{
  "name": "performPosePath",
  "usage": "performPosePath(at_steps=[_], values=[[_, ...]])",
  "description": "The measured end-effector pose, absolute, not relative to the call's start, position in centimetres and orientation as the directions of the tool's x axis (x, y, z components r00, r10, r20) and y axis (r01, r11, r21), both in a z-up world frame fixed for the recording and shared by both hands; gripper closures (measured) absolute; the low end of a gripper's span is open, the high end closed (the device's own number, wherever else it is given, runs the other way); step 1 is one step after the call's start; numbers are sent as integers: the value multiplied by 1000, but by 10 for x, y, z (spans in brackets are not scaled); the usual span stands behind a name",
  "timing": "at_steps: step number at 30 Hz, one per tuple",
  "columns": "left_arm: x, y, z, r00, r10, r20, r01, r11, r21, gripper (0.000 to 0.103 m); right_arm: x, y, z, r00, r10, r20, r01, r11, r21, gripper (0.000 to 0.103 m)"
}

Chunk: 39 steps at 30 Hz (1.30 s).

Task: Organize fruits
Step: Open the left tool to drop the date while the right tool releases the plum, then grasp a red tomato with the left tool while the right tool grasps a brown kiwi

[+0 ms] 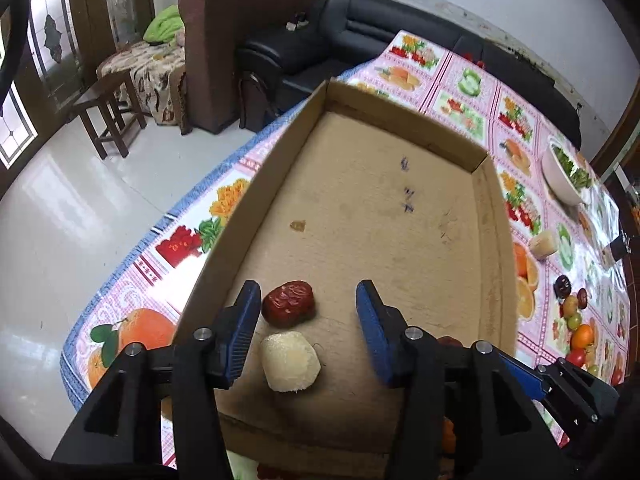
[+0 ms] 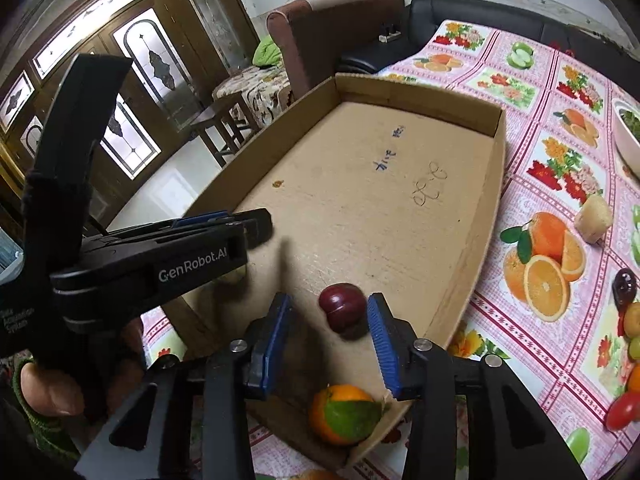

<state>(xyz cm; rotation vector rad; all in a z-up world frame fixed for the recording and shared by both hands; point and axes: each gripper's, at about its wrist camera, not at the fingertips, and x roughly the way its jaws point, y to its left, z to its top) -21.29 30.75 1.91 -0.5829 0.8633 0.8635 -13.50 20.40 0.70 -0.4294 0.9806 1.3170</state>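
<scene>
Fruits going into the box [image 1: 494, 216] — partly done.
Both my claws are spread and empty: left gripper [image 1: 308, 300] over the date [image 1: 289, 304], right gripper [image 2: 328, 312] beside the plum [image 2: 342, 307]; the orange [image 2: 344, 414] is in, a pale chunk [image 2: 595, 218] waits right on the cloth.

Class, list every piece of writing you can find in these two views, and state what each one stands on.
"GenRobot.AI": white print on the side of the left gripper, seen from the right wrist view; the last letter is partly cut off.
Small white lettering lower on that gripper's body: too blurred to read.
Blue handwritten marks on the floor of the cardboard box: not legible.
Pencilled scrawl beside them, perhaps digits: cannot be read for certain.
</scene>
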Motion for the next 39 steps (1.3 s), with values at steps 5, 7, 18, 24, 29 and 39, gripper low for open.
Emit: performPosePath(at_steps=[5,7,18,24,29,39], values=[[-212,302,26,370,406,-836,-835,540,-108,51,-132,181,21,-42,637,-770,-928,261,266,56],[-211,300,27,378,396,-837,-832,542,-120,51,-129,170,26,-36,647,-761,-923,270,274,56],[-194,267,41,440,361,-822,-783,603,-155,51,-86,85,33,54,675,-736,-848,420,323,54],[-174,239,48,484,309,-818,-726,664,-179,51,-53,35,26,132,656,-743,-770,540,340,53],[-156,218,50,500,279,-820,-687,704,-179,51,-31,1,20,179,643,-745,-712,607,353,52],[-126,181,48,511,215,-832,-618,765,-181,51,-12,-29,11,212,636,-742,-664,651,368,52]])
